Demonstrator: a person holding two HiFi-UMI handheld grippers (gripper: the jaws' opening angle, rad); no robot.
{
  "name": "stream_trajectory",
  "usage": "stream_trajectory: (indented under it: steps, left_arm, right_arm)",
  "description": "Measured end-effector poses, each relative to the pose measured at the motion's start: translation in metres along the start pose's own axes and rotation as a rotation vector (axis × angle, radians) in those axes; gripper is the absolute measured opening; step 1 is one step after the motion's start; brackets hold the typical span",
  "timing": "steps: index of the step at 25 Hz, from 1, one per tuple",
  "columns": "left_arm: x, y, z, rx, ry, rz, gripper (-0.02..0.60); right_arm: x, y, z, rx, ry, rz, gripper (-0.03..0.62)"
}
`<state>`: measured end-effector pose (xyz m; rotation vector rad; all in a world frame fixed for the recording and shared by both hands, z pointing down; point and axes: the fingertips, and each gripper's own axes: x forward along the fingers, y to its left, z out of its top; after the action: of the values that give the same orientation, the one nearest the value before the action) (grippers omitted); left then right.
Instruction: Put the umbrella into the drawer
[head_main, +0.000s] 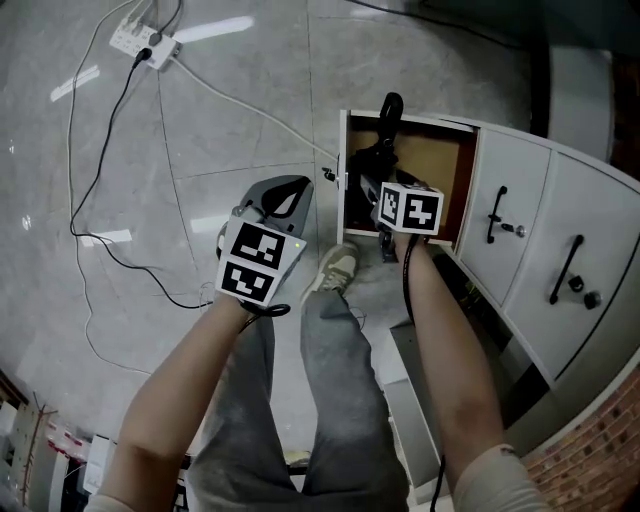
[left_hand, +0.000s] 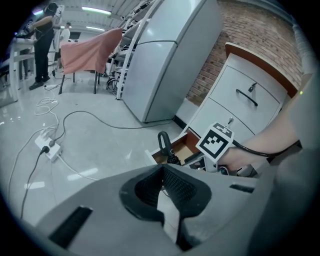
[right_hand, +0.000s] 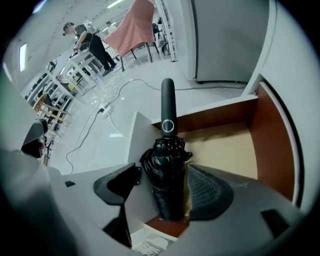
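Observation:
A folded black umbrella (head_main: 384, 152) stands tilted in the open bottom drawer (head_main: 446, 160), its handle poking up past the drawer's far edge. In the right gripper view the umbrella (right_hand: 167, 172) sits between the spread jaws of my right gripper (right_hand: 164, 171); the left pad stands clear of it and the right pad is close beside it. In the head view my right gripper (head_main: 378, 192) hangs over the drawer's near end, pointing steeply down. My left gripper (head_main: 278, 200) hovers over the floor left of the drawer, shut on nothing. Past my left gripper (left_hand: 162, 169) I see the umbrella handle (left_hand: 164, 144) and the drawer (left_hand: 182, 150).
Closed white drawers with black handles (head_main: 497, 215) sit above the open one. A white power strip (head_main: 145, 42) and cables lie on the grey floor at the left. The person's shoe (head_main: 336, 268) stands in front of the drawer. A refrigerator (left_hand: 160, 55) stands beyond the cabinet.

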<state>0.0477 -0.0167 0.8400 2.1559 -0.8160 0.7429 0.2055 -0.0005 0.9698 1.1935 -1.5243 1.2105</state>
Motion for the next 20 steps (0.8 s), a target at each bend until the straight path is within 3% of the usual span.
stream_trajectory:
  steps: [2,4,9,15,20]
  left_arm:
    - [-0.014,-0.004,0.017,0.007,-0.015,0.002,0.008]
    - [-0.028,-0.008,0.037,0.027,-0.033,0.002,0.009]
    - [-0.068,-0.016,0.093,0.062,-0.083,0.013,0.008]
    - [-0.13,-0.033,0.158,0.089,-0.134,0.024,0.009]
    - [-0.185,-0.051,0.21,0.101,-0.205,0.028,0.009]
  right_arm:
    - [-0.025,0.005,0.013,0.026,-0.056,0.001,0.315]
    - [-0.054,0.01,0.031,0.031,-0.135,-0.01,0.193]
    - [-0.124,0.033,0.07,0.003,-0.229,-0.004,0.189]
    - [-0.223,0.073,0.119,-0.058,-0.369,-0.002,0.097]
    - [-0.312,0.11,0.161,-0.131,-0.501,-0.008,0.063]
